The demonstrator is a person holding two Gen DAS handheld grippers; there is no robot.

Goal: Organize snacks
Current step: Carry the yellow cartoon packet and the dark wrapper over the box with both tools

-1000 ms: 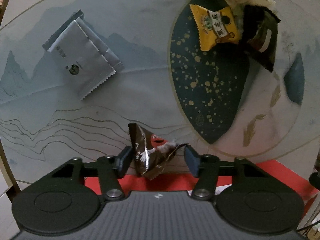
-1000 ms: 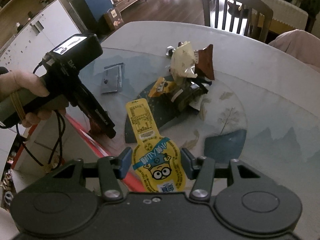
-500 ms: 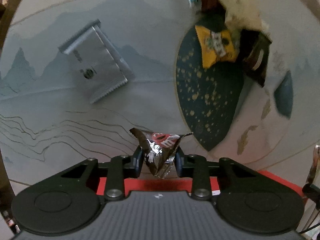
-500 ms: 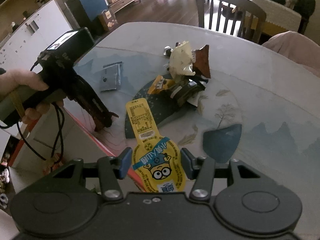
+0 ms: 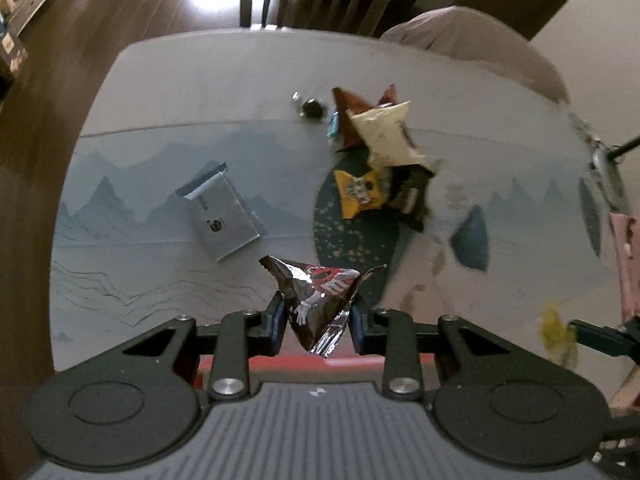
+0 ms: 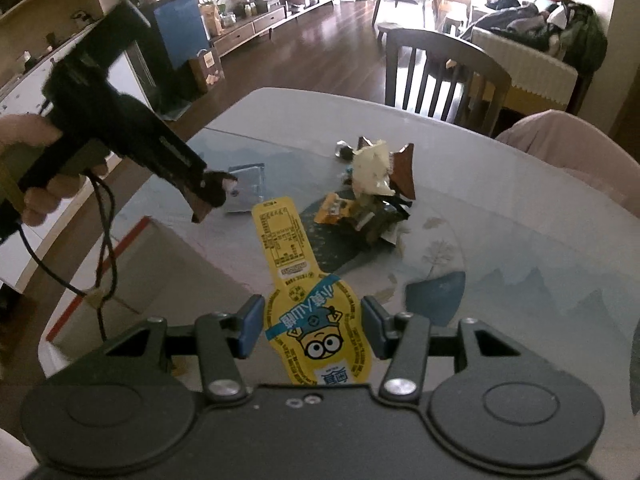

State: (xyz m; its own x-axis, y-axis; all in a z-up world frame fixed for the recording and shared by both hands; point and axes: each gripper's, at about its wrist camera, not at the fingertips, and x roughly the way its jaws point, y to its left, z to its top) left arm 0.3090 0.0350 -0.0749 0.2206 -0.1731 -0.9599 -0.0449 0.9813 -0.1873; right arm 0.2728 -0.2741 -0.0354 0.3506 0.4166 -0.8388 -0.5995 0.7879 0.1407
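We have a snack in each set of tongs. The left gripper (image 5: 317, 319) is closed narrow on a brown chocolate-candy pouch (image 5: 318, 300), pinched low across its crumpled body so the printed top fans out ahead of the fingers; in the right wrist view that pouch (image 6: 219, 189) appears clear of the table, which suggests we mean to carry it off rather than slide it. The right gripper (image 6: 313, 332) holds a yellow cartoon-print sachet (image 6: 306, 304) by its wide rounded end, the long narrow neck pointing forward, away from us; the pads sit beside its edges, and we judge they are pressing it, since it stands out unsupported. Ahead of both tongs, well apart from them, lies the remaining heap of snacks (image 5: 380, 160), piled on one another over the dark leaf pattern of the table (image 5: 160, 88). A silver packet (image 5: 222, 212) lies flat by itself, ahead and left of the left gripper and apart from the heap. Below and to the left of the right gripper sits a cardboard box (image 6: 160, 272) with a red strip, against the table's near edge; we judge it the likely place for both held snacks, though we cannot see inside it.
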